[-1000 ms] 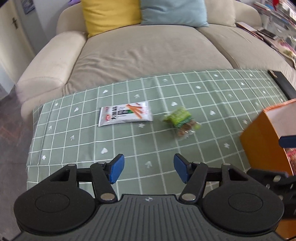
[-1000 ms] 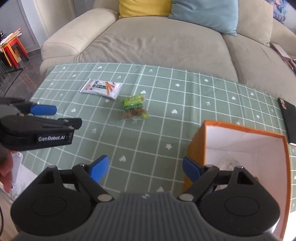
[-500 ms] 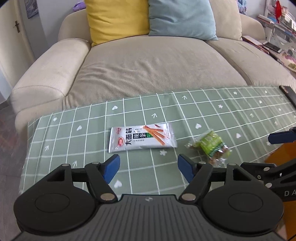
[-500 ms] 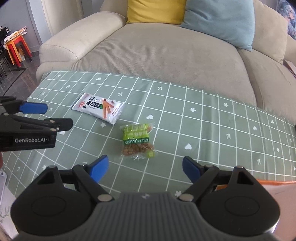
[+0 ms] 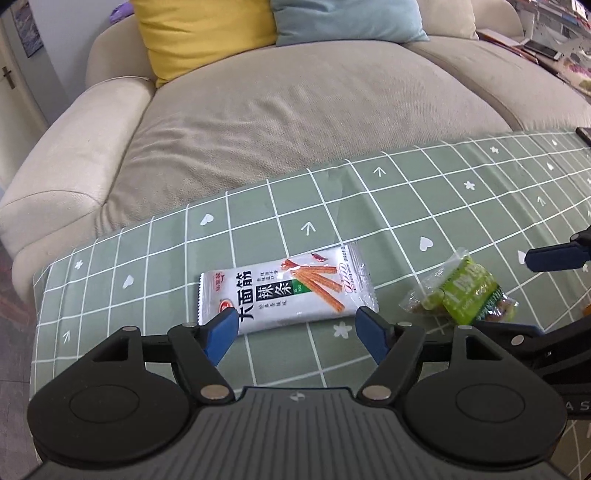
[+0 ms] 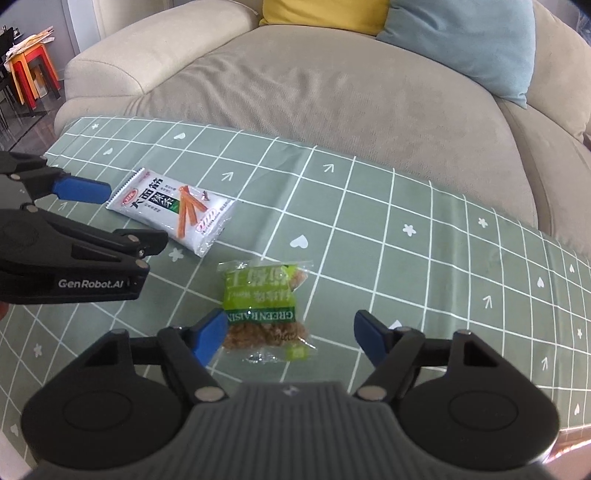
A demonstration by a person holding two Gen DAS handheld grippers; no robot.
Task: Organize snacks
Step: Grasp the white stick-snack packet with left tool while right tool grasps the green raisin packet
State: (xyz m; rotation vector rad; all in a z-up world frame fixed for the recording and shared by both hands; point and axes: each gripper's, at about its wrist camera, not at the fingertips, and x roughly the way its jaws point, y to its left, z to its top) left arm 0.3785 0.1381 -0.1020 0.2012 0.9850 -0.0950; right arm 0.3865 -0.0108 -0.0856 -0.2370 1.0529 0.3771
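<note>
The left hand-held gripper (image 5: 295, 330) has its jaws spread wide, with nothing pinched. Its blue fingertips (image 5: 221, 333) frame the near long edge of the white snack packet (image 5: 286, 291), which lies flat on the surface (image 5: 406, 192) just beyond them; contact between pads and packet cannot be confirmed. In the right wrist view the same gripper (image 6: 122, 218) enters from the left edge, one blue fingertip next to the packet's end.

The right hand-held gripper (image 6: 291, 338) has its jaws closing, still apart. The green raisin packet (image 6: 264, 308) lies flat on the surface between them. The left blue fingertip (image 6: 208, 338) sits at the packet's lower left edge; the right one stands clear of the packet. The pads do not press on it. In the left wrist view one blue fingertip of this gripper (image 5: 554, 258) shows at the right edge, past the green packet (image 5: 467, 291).

The two packets lie near each other but apart, the white one (image 6: 171, 210) to the left of and farther back than the green one. The surface carries a green cloth with a white grid and small white hearts, stars and arrows. Behind its far edge stands a beige sofa (image 5: 295, 103) with a yellow cushion (image 5: 207, 33) and a pale blue cushion (image 5: 343, 18) against its back.
</note>
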